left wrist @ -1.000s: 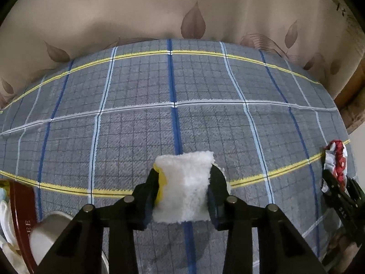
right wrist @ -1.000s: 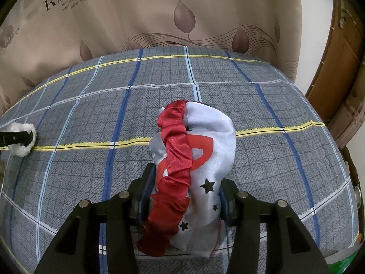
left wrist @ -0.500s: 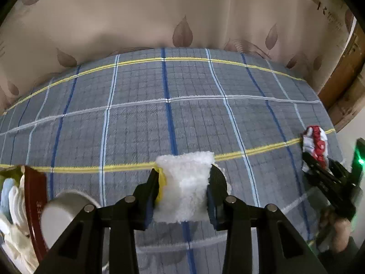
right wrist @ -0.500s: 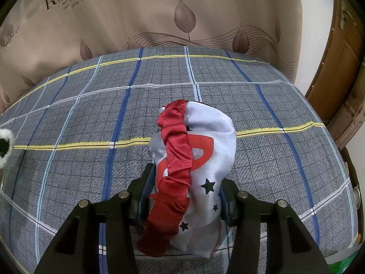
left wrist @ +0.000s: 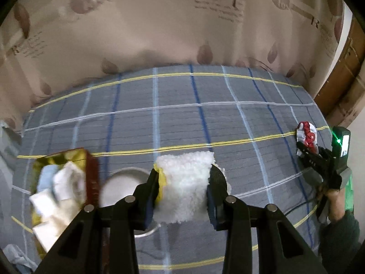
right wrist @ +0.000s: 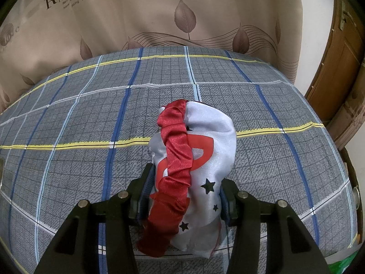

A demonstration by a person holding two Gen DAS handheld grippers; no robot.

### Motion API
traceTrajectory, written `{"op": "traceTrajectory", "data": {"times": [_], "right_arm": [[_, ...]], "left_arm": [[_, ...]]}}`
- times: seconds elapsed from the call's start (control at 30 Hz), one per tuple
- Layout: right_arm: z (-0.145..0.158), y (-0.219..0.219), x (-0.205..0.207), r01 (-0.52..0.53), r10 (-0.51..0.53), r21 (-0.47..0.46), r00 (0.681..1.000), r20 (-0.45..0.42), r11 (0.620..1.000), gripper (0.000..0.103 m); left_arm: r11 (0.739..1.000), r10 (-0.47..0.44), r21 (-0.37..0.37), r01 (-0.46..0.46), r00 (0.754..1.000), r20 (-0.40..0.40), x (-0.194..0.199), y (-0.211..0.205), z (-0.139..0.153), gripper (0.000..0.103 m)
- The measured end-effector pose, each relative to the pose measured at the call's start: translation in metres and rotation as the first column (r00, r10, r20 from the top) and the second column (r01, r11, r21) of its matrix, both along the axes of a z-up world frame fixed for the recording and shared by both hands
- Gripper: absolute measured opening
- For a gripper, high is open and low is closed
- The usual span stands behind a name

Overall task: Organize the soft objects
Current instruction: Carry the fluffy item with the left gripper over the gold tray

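Fig. — both grippers loaded, above a plaid bed cover [right wrist: 91,159].

L gripper [left wrist: 183,190]: jaws clamped on a white fluffy pad [left wrist: 184,182], pinched at mid-body, w/ a yellow edge showing at the left pad. Held clear of the cover, just right of a round white tub [left wrist: 118,187] and near a gold-lined box [left wrist: 57,182] already stuffed w/ pale soft items (blurred; contents not identifiable).

R gripper [right wrist: 184,196]: jaws clamped on a satin pouch [right wrist: 205,159] — white w/ black stars, a red printed shape, and a ruched red band [right wrist: 175,159] down its left side. In the left view the same pouch [left wrist: 306,134] sits at far right, well apart from the box.

Handling (judged): both look light, limp, compressible; no breakage risk. Pad — pile gives friction, so a mid-body pinch should hold. Pouch — satin looks slippery; grip low on the body, catching the ruched band, seems safest. Free ends will flop.

Orientation: pouch long axis runs fwd along the fingers, rounded end pointing away from the camera, tail hanging below the jaws. Pad long axis approx. fwd along the fingers too, upper edge pointing away, lower edge drooping under the jaws.

Likely next: pad into the box.
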State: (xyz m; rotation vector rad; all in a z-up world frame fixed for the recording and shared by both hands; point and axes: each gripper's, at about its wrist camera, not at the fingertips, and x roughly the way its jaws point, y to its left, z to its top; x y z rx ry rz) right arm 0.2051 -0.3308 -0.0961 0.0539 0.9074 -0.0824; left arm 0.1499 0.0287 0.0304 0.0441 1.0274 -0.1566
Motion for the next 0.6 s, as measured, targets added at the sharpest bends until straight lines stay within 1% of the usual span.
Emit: {"op": "traceTrajectory", "data": {"times": [0.07, 0.1, 0.2, 0.3, 0.43, 0.57, 0.6], "right_arm": [[0.0, 0.0, 0.0, 0.0, 0.0, -0.001, 1.0, 0.0, 1.0, 0.047], [0.0, 0.0, 0.0, 0.0, 0.0, -0.001, 1.0, 0.0, 1.0, 0.047], [0.0, 0.0, 0.0, 0.0, 0.0, 0.0, 1.0, -0.001, 1.0, 0.047], [0.0, 0.001, 0.0, 0.002, -0.002, -0.001, 1.0, -0.001, 1.0, 0.047], [0.0, 0.001, 0.0, 0.003, -0.003, -0.004, 1.0, -0.002, 1.0, 0.047], [0.0, 0.0, 0.0, 0.003, -0.003, -0.003, 1.0, -0.002, 1.0, 0.047], [0.0, 0.0, 0.0, 0.003, -0.003, -0.004, 1.0, -0.002, 1.0, 0.047]], "left_arm": [[1.0, 0.016, 0.024, -0.016, 1.0, 0.01, -0.005, 0.016, 0.008, 0.037], [0.998, 0.026, 0.056, -0.027, 0.999, 0.02, -0.007, 0.027, 0.013, 0.037], [0.992, 0.066, 0.109, -0.07, 0.997, 0.042, -0.011, 0.053, 0.022, 0.037], [0.985, 0.12, 0.116, -0.124, 0.992, 0.042, -0.009, 0.083, 0.028, 0.037], [0.976, 0.181, 0.118, -0.182, 0.983, 0.019, -0.003, 0.12, 0.024, 0.037], [0.962, 0.232, 0.15, -0.229, 0.973, -0.003, 0.007, 0.149, 0.009, 0.037], [0.96, 0.245, 0.145, -0.241, 0.97, -0.011, 0.009, 0.155, 0.005, 0.037]]}}
